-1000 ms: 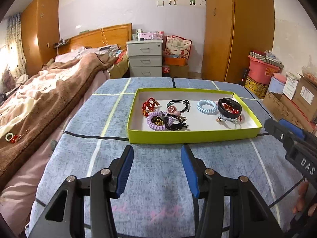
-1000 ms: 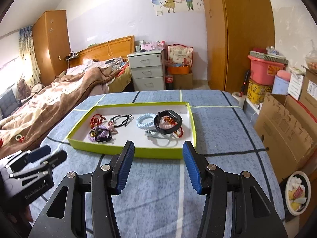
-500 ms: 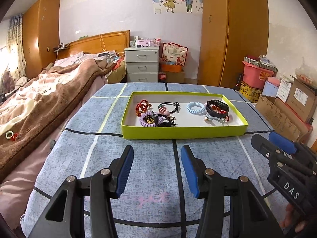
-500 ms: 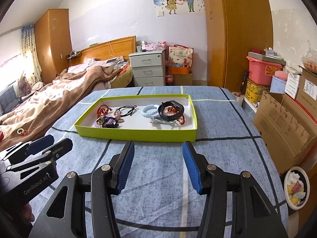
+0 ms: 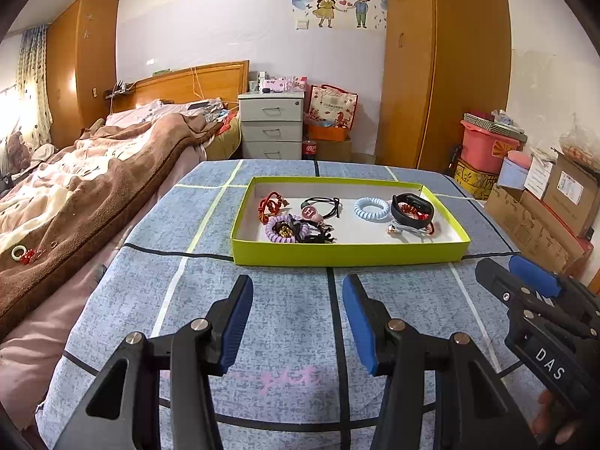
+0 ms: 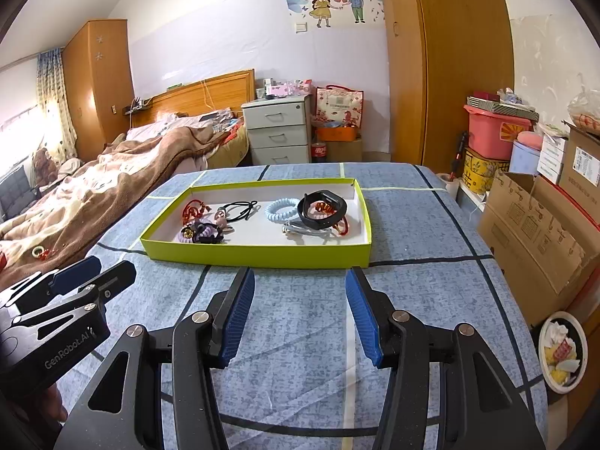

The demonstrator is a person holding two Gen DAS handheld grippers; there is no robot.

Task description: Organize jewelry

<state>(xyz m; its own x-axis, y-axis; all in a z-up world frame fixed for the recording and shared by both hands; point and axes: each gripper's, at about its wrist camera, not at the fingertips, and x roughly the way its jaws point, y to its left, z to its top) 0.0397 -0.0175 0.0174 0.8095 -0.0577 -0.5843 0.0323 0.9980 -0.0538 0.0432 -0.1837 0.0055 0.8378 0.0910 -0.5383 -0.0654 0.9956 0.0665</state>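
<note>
Both wide apart, empty: left gripper [image 5: 298, 318]; right gripper [image 6: 300, 313]; short of lime tray [image 5: 348, 255].

My left camera looks forward and downward along my left gripper [image 5: 298, 292] over the blue checked cloth [image 5: 285, 322], near the green tray [image 5: 345, 255]. My right camera rides my right gripper [image 6: 300, 285], facing likewise from farther right. Both share the tray, bed [image 5: 75, 187] and drawers [image 6: 279, 135].
</note>
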